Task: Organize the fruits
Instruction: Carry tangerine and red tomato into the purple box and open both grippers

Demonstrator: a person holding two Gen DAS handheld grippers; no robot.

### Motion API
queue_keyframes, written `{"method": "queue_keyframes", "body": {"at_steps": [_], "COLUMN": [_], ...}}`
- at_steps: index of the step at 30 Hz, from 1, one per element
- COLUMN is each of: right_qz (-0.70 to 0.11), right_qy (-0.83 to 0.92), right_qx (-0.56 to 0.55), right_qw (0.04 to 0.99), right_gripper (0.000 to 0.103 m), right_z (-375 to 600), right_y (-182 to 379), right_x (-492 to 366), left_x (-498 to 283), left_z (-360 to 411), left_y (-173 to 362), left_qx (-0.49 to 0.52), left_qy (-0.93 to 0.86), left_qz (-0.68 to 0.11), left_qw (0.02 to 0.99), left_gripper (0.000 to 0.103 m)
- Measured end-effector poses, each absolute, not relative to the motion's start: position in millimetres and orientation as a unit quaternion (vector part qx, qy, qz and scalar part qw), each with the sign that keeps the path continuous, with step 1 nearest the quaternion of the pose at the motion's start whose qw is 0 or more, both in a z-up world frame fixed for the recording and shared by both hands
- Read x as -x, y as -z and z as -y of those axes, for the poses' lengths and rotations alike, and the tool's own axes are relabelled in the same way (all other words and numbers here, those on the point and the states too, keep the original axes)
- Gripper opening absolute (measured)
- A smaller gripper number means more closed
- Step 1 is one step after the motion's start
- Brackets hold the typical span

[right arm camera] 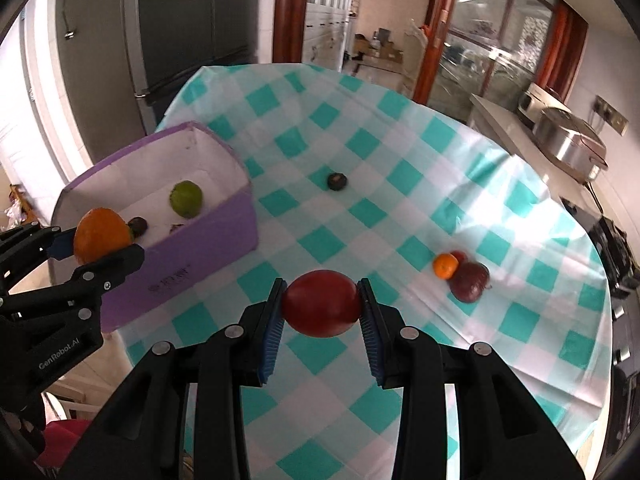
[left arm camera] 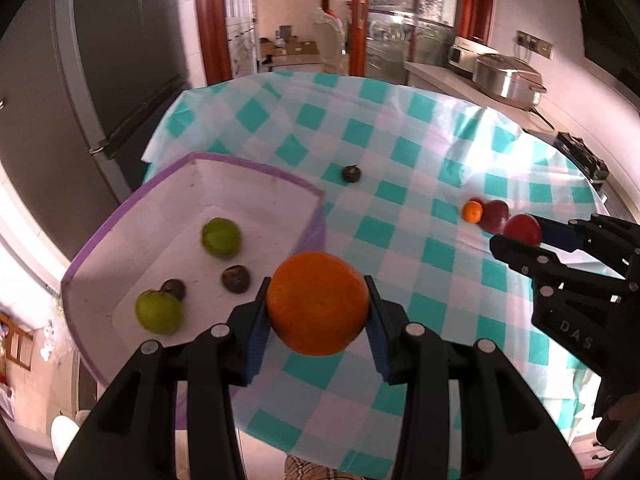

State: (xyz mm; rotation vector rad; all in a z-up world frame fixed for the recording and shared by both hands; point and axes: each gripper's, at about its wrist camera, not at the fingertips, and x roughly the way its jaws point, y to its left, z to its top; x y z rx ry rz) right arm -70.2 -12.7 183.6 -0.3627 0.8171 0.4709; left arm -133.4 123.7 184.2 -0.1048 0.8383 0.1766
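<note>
Two grippers, both loaded: left gripper (left arm camera: pixel 318 304) clamped on big orange (left arm camera: pixel 318 302), held above cloth just right of purple box (left arm camera: pixel 256 172). Right gripper (right arm camera: pixel 320 304) clamped on red fruit (right arm camera: pixel 321 303), further right of box. Box has 2 green fruits (left arm camera: pixel 221 237) + 2 dark ones (left arm camera: pixel 236 279). Dark fruit (left arm camera: pixel 351 173), small orange (left arm camera: pixel 473 211), dark-red fruit (left arm camera: pixel 494 216) lie on cloth, right of box.

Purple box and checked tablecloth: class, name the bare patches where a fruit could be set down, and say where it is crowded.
Free: the box floor behind the green fruit, toward the far wall; the cloth between the lone dark fruit and the red apples; the far cloth beyond. Crowded: the box's near corner, and around the small orange.
</note>
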Motion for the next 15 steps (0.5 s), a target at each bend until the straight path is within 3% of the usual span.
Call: {"method": "queue_keyframes", "body": {"at_steps": [15], "right_qz": [-0.406], "right_qy": [-0.275], "right_qx": [0.199], "right_qw": [0.848], "right_gripper": [0.036], "right_z": [-100.9], "right_y": [-170.0], "right_x": [42.4], "left_x": [117.7], "left_z": [-241.0], "left_y": [-162.3], "left_qx": [0.083], "left_qy": [-0.130], "left_qz": [-0.433], "left_qw": [0.888], "left_gripper": [0.043]}}
